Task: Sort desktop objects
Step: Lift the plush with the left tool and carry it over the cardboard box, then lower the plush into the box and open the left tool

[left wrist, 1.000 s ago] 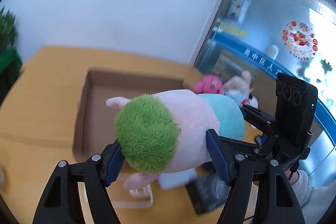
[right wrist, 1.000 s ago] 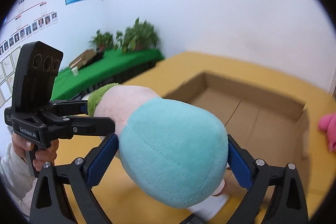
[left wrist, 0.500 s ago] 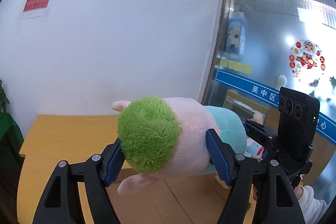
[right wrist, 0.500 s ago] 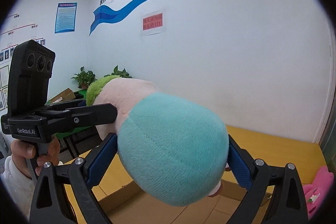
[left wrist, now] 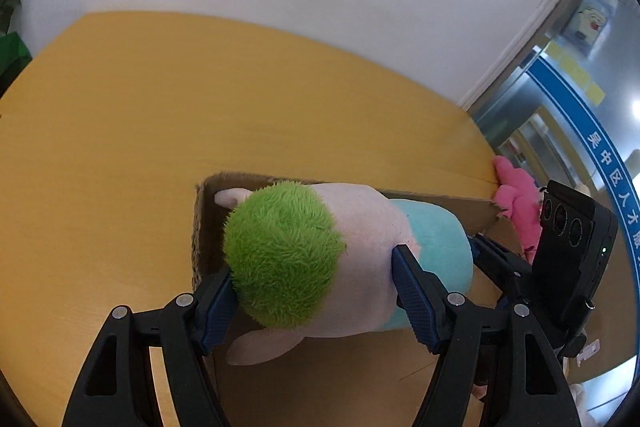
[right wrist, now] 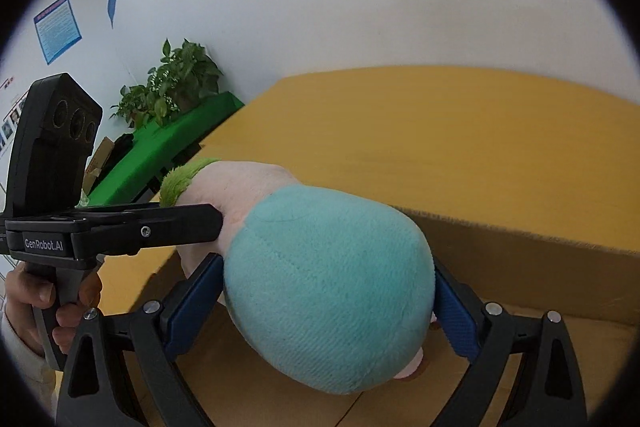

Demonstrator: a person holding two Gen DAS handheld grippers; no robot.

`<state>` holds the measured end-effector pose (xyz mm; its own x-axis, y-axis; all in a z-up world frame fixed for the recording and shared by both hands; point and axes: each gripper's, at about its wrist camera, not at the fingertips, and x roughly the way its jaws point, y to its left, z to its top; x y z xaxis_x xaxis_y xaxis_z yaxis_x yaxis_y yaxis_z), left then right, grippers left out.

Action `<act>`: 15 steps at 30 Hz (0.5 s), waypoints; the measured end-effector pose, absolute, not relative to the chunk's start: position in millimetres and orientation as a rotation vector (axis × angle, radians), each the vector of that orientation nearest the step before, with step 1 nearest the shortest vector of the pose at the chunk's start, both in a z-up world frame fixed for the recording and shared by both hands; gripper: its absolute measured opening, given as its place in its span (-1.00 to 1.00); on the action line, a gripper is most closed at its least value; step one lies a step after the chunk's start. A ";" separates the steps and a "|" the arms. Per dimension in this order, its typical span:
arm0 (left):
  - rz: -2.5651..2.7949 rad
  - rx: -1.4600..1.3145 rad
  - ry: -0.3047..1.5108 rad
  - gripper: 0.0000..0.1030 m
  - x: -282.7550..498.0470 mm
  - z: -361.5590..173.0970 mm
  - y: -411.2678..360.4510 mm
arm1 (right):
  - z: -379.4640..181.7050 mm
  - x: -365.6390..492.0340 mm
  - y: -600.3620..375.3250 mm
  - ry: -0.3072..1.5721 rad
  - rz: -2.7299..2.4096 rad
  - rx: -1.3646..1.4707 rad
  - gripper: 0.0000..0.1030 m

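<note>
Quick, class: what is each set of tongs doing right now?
Left tongs: closed on the plush toy's head.
Right tongs: closed on its teal body.

left claw (left wrist: 316, 291): clamped, tilted down | right claw (right wrist: 328, 301): clamped, tilted down | hand (right wrist: 36, 307): gripping handle

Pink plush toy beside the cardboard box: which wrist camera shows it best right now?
The left wrist view. The pink plush toy lies at the right, just outside the cardboard box corner, partly hidden behind the right gripper. The right wrist view does not show it at all; the green-haired plush fills it.
</note>
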<state>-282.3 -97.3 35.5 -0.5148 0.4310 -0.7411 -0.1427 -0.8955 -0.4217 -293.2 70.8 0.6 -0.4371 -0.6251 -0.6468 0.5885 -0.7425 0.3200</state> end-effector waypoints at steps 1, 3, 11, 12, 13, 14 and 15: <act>2.433 -1.348 -0.443 0.36 -284.6 27.9 -98.5 | -9.2 -294.4 68.4 -0.059 -2.179 1.033 0.88; 2.433 -1.336 -0.454 0.36 -279.6 26.2 -98.2 | -20.2 -291.6 65.0 -0.046 -2.176 1.053 0.88; 2.555 -1.254 -0.448 0.40 -246.1 66.1 -115.6 | -11.8 -276.4 54.7 -0.065 -2.155 1.045 0.98; 2.566 -1.221 -0.454 0.40 -238.5 75.0 -118.8 | -8.6 -273.4 53.5 -0.055 -2.158 1.046 0.98; 2.589 -1.178 -0.442 0.41 -225.2 86.2 -121.7 | -5.7 -272.7 51.2 -0.048 -2.163 1.054 0.98; 2.610 -1.147 -0.424 0.45 -215.3 94.9 -124.3 | 1.9 -270.4 49.3 -0.039 -2.187 1.055 0.98; 2.635 -1.119 -0.400 0.50 -204.2 103.4 -124.3 | 10.6 -266.5 50.5 -0.033 -2.214 1.047 0.98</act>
<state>-204.2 -124.3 103.4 -0.6739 0.3319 -0.6601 -0.1209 -0.9309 -0.3446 -266.5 50.5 10.6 -0.4465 -0.5872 -0.6752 0.5668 -0.7695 0.2943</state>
